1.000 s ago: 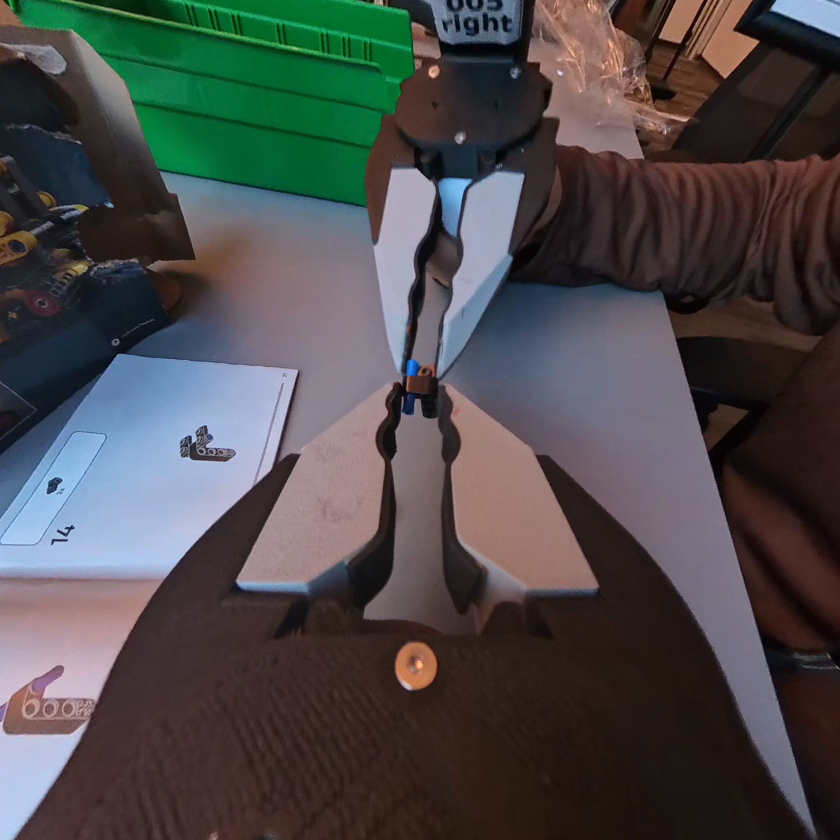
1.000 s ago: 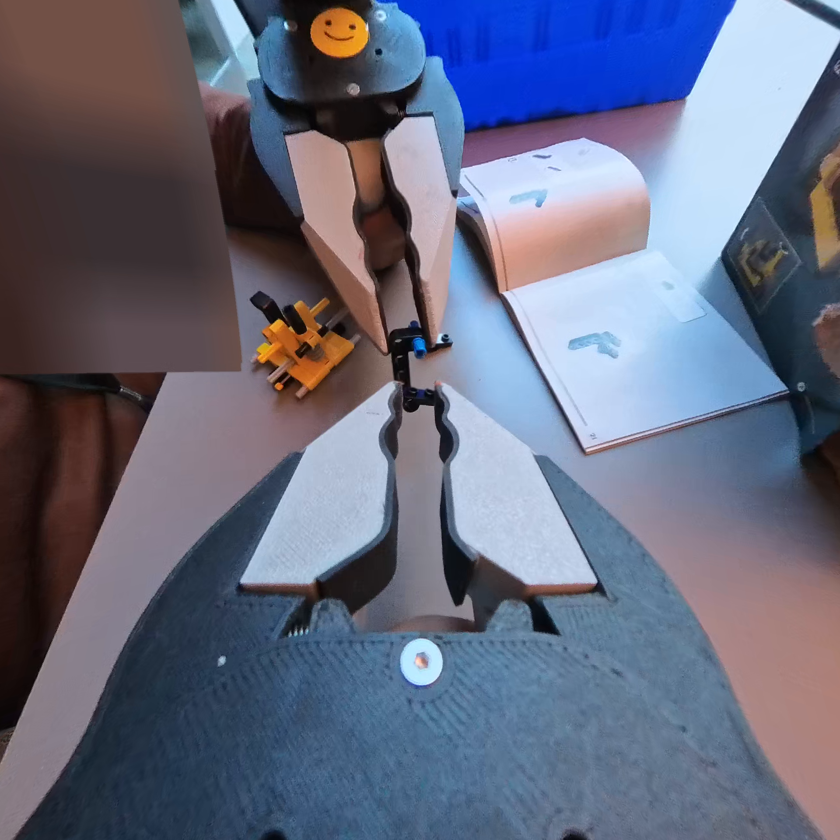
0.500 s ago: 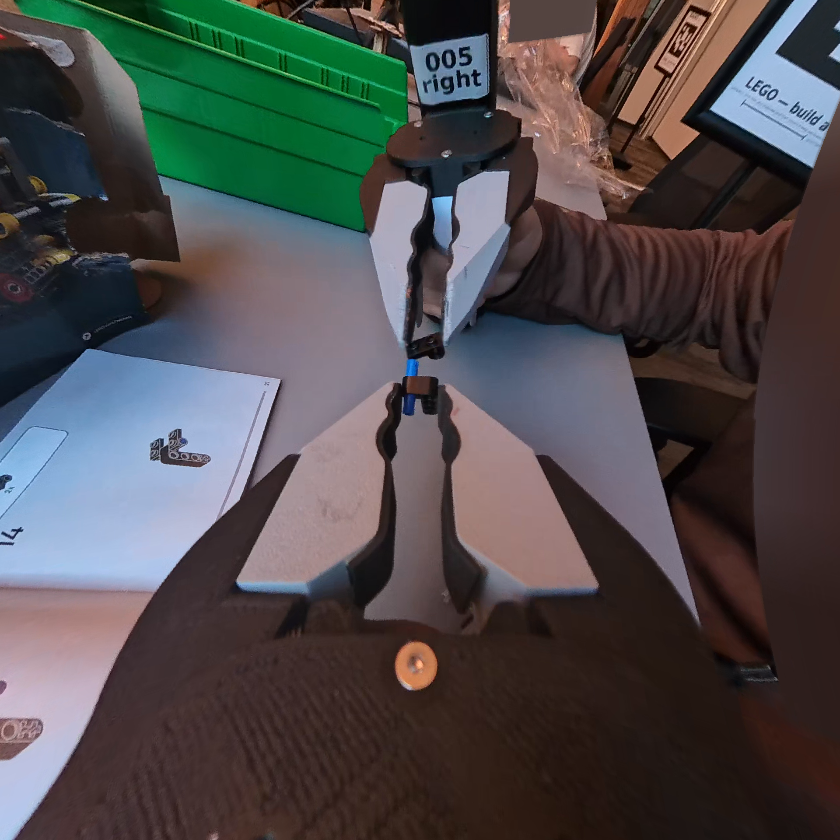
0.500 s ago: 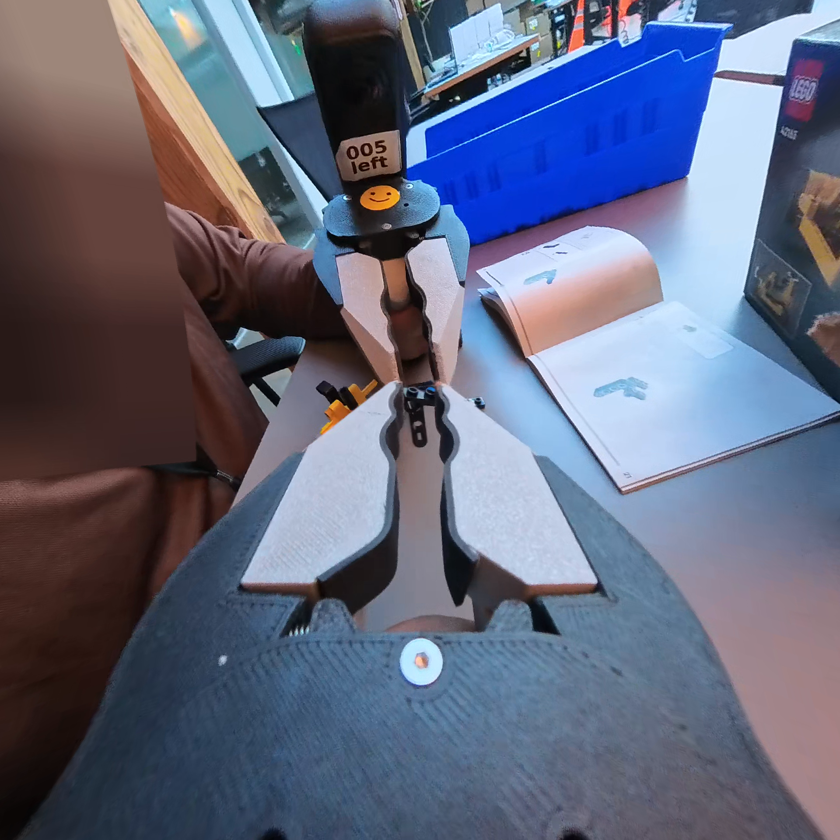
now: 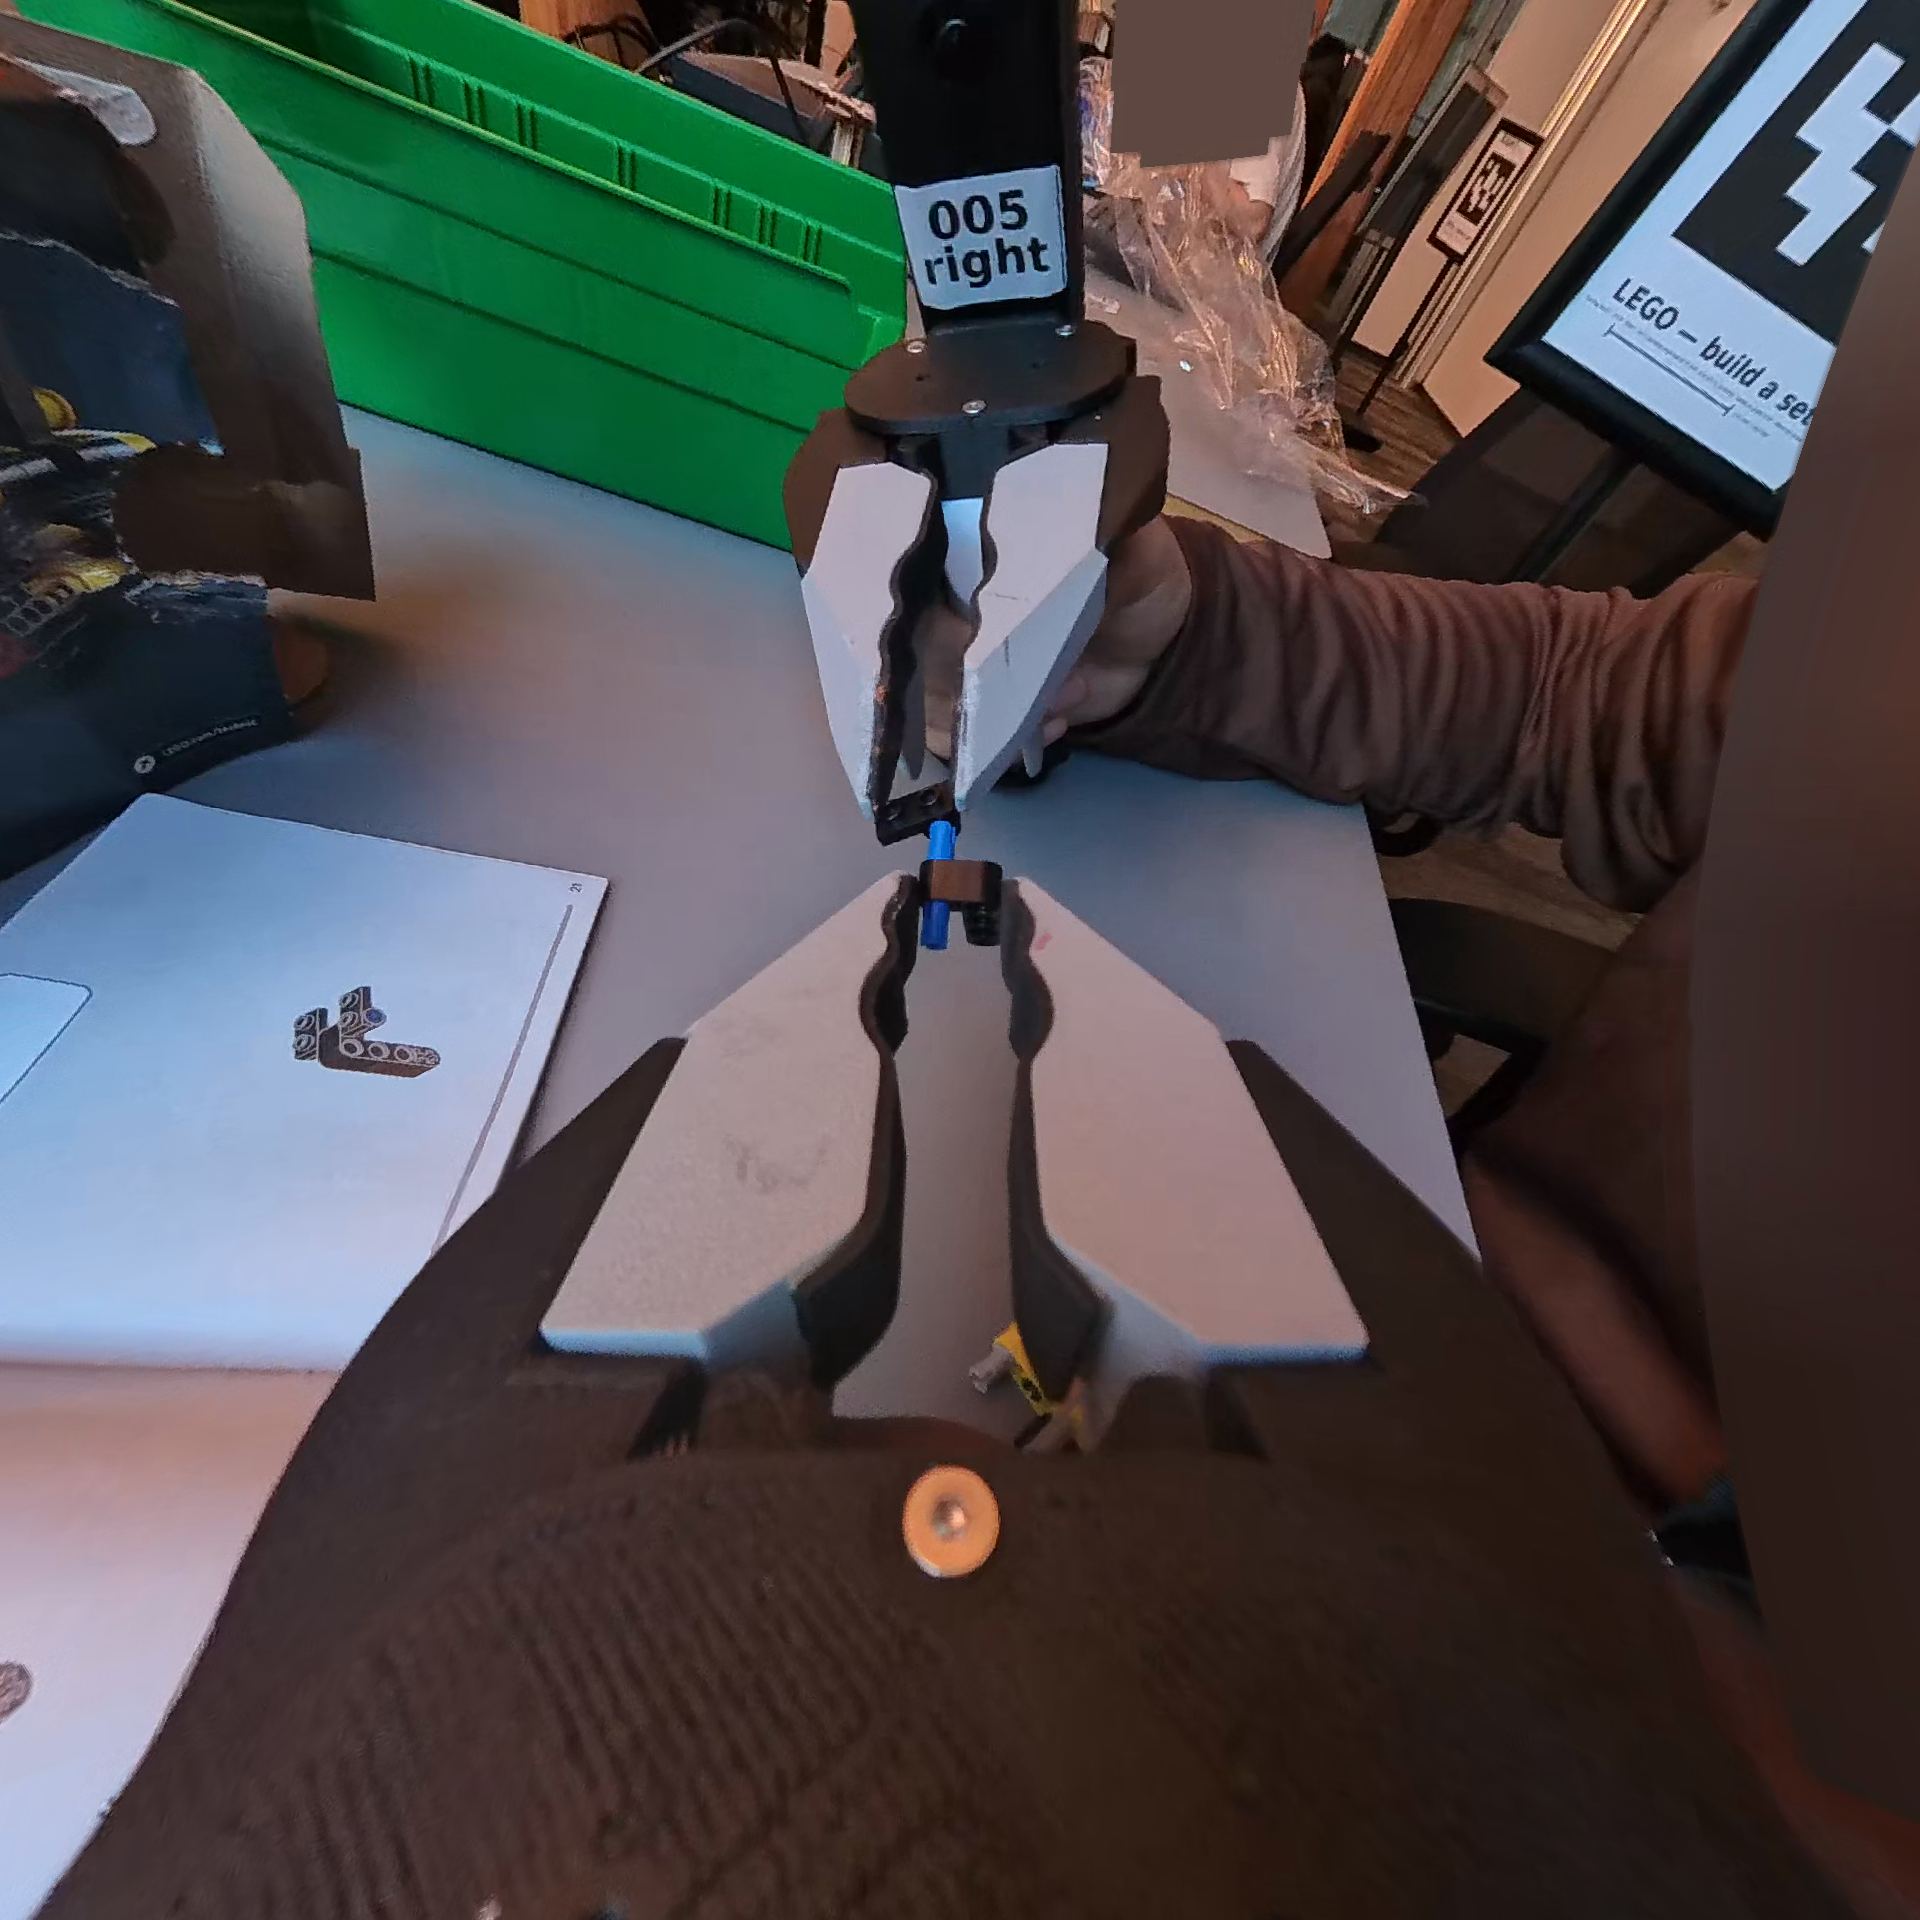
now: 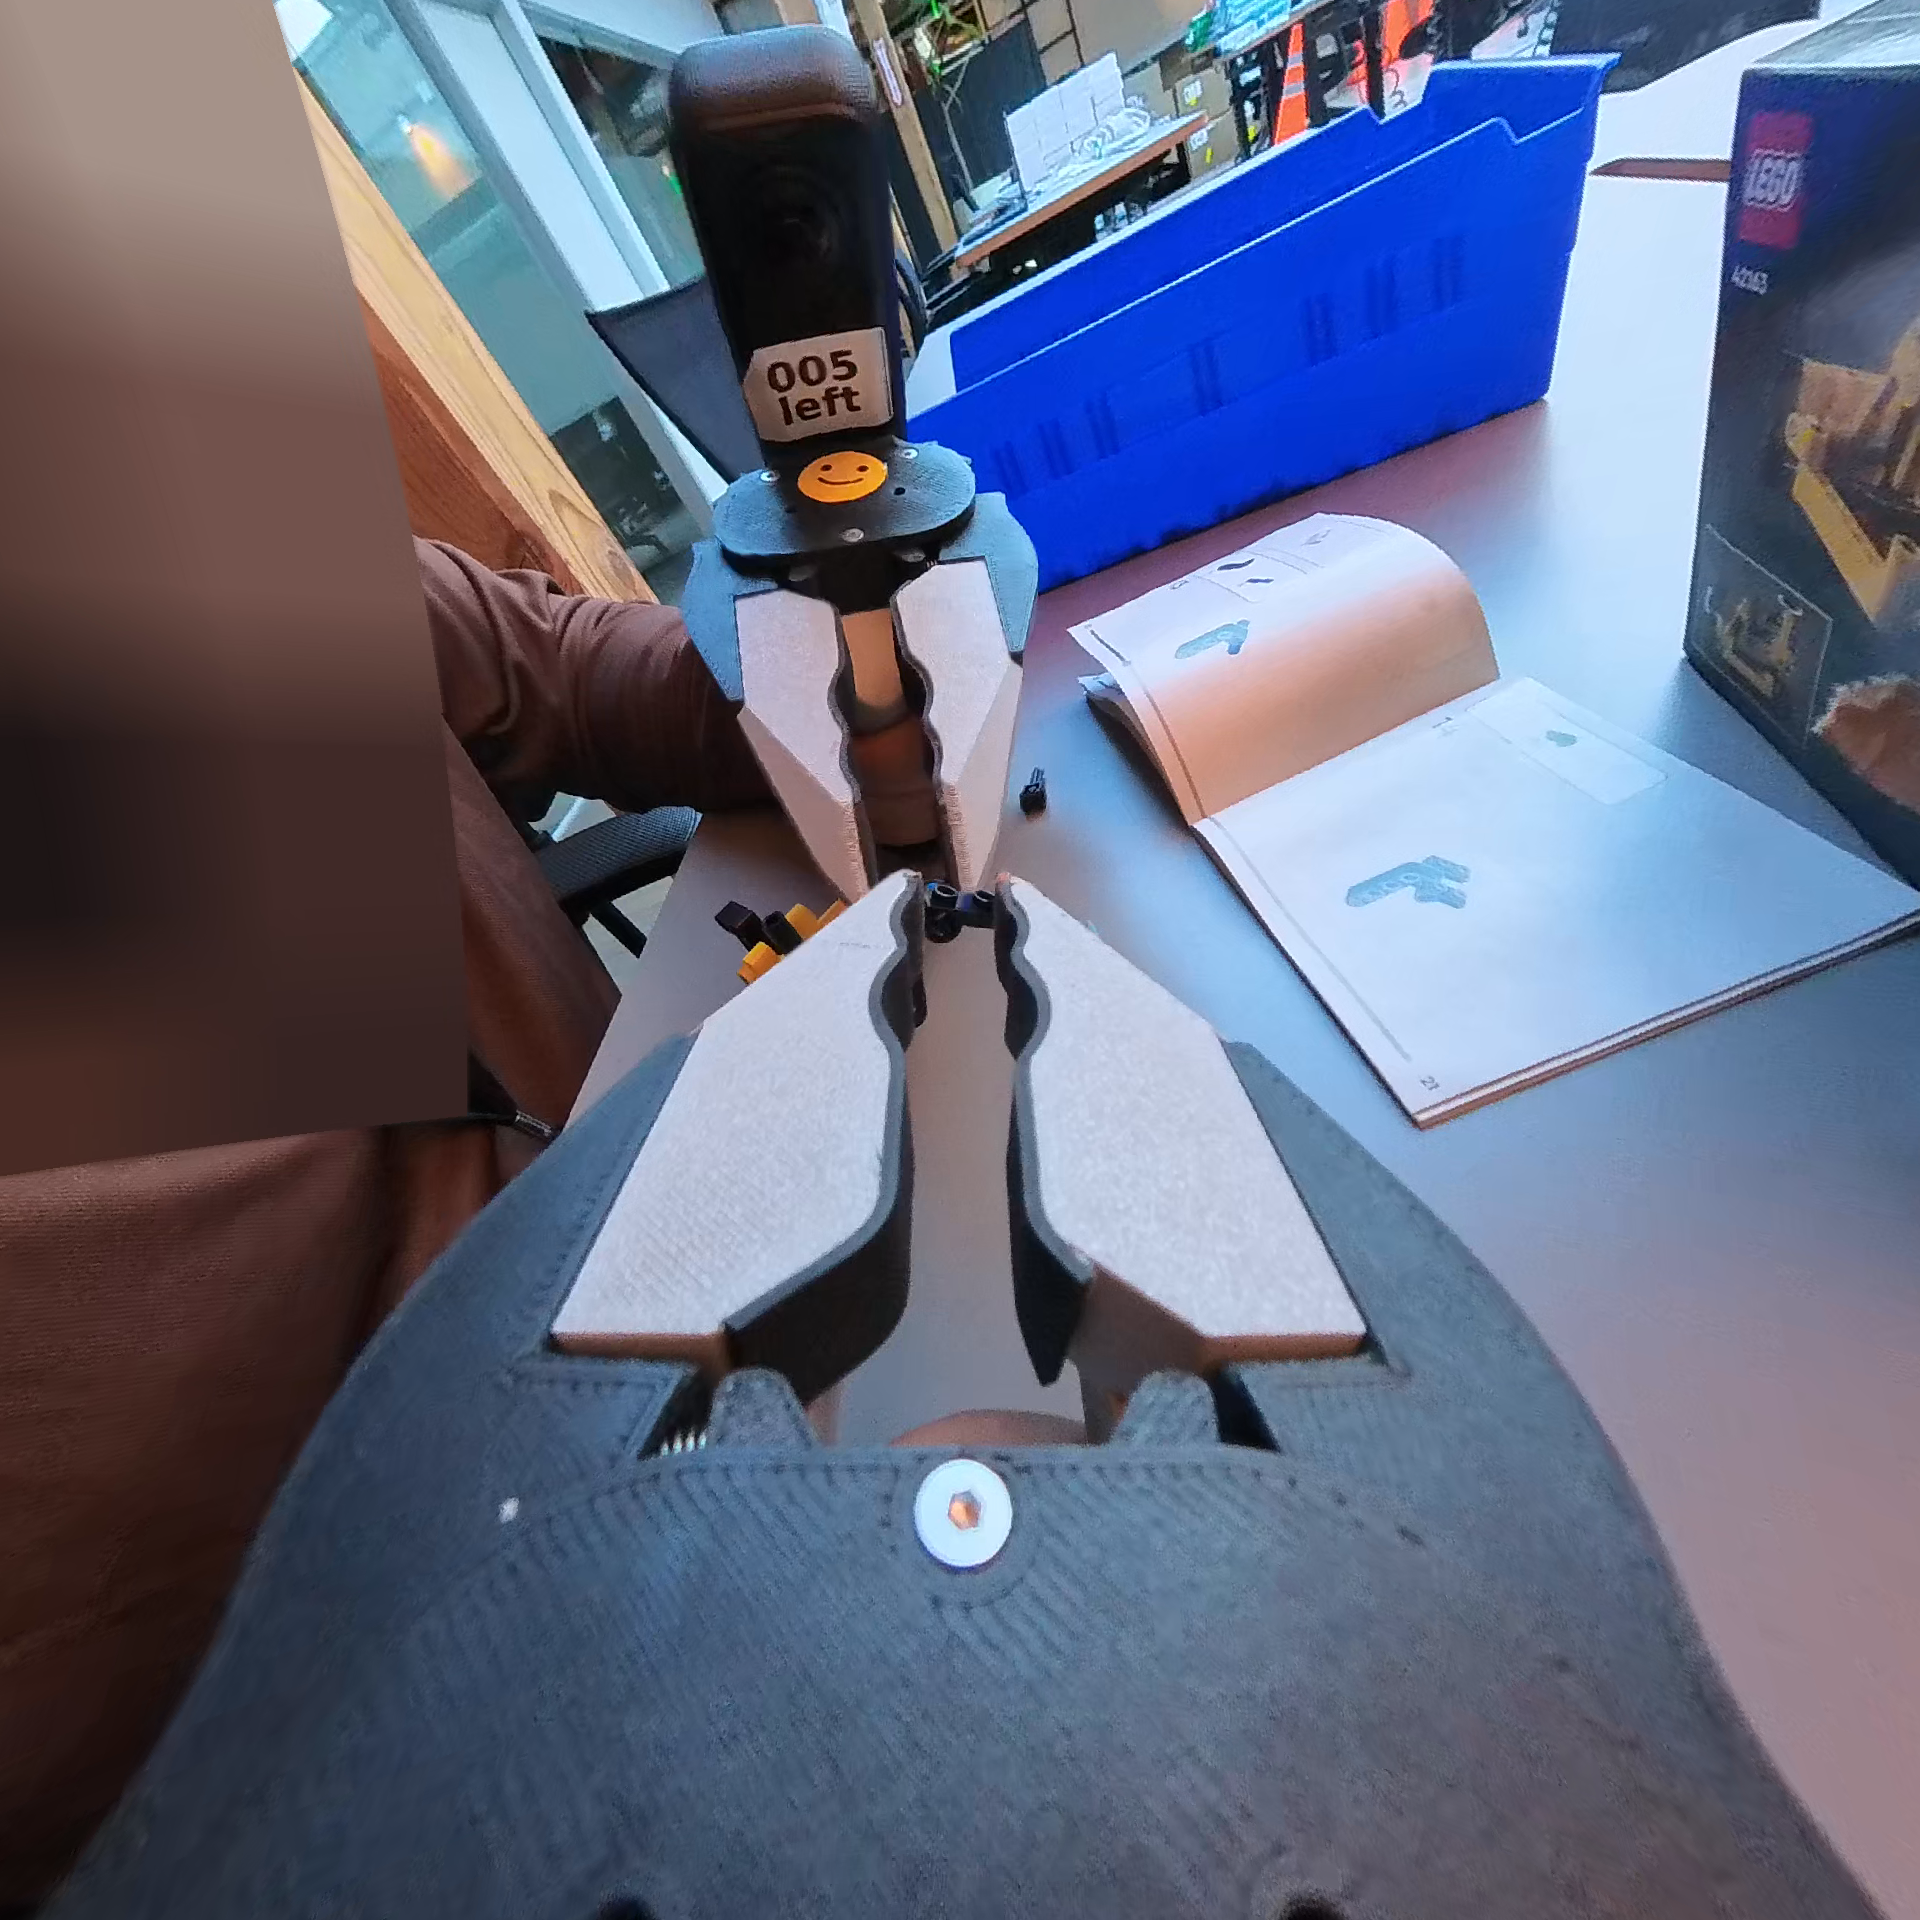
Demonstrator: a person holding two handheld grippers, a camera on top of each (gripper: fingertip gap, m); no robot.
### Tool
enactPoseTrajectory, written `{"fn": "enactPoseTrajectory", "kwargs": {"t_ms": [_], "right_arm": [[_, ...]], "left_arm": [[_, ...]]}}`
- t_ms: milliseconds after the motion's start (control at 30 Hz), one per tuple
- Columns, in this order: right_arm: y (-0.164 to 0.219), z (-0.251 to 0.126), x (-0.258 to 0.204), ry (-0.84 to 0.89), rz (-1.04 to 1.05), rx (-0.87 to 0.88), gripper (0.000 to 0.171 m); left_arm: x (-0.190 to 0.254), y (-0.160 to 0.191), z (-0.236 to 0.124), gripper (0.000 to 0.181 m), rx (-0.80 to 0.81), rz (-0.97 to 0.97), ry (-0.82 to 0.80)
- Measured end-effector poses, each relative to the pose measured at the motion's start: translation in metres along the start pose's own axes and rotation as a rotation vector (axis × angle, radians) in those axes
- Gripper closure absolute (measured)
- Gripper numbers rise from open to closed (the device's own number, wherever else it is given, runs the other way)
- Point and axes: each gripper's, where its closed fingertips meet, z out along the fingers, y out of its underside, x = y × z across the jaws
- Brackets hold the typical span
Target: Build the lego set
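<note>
My left gripper point(image 5: 956, 902) is shut on a small black lego piece point(image 5: 964, 883) with a blue pin point(image 5: 938, 914) through it. My right gripper point(image 5: 920, 805) faces it tip to tip from the far side and is shut on another black lego piece point(image 5: 912, 812). The blue pin's upper end reaches that piece. In the right wrist view my right gripper point(image 6: 954, 902) holds the black piece point(image 6: 948, 916), and the left gripper point(image 6: 914, 868) stands just beyond it. Both are held above the grey table point(image 5: 644, 665).
A yellow lego assembly point(image 6: 781, 928) lies on the table under the grippers, mostly hidden. A loose black pin point(image 6: 1032, 792) lies near the open instruction booklet point(image 6: 1475, 862). A lego box point(image 6: 1829, 436), a blue bin point(image 6: 1247, 343) and a green bin point(image 5: 582, 260) stand around. Only a small space, under 4 cm, lies between the two pairs of fingers.
Both grippers have risen and tilted more level. The two black pieces drew slightly apart and stand with only the blue pin reaching across.
</note>
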Motion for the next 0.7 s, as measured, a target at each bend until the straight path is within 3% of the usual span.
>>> {"fn": "enactPoseTrajectory", "kwargs": {"t_ms": [433, 700], "right_arm": [[-0.008, 0.003, 0.008, 0.064, 0.012, 0.065, 0.161], [0.002, 0.009, 0.009, 0.09, -0.039, -0.024, 0.162]], "left_arm": [[-0.008, -0.005, -0.002, 0.168, 0.029, -0.138, -0.005], [-0.008, 0.006, -0.002, 0.169, -0.061, -0.147, -0.013]]}}
